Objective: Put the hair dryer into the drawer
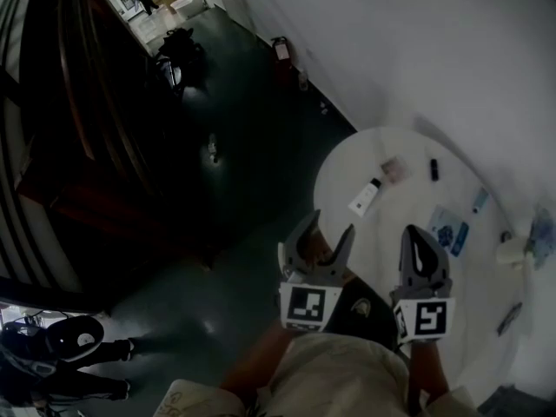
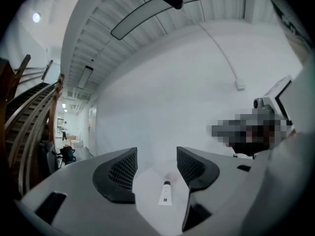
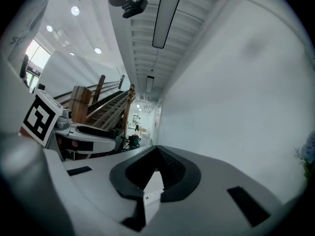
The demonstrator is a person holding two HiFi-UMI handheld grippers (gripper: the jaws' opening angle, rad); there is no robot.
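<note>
Two ribbed-pad grippers over round white table (image 1: 408, 146): left gripper (image 1: 332, 224) released, right gripper (image 1: 415, 231) clenched

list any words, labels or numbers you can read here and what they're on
No text here can be read.
White tube on the round table: print too small to read.
Blue packets: print blurred.
Marker cube on the left gripper, and the one on the right gripper: black-and-white square patterns, no letters.
</note>
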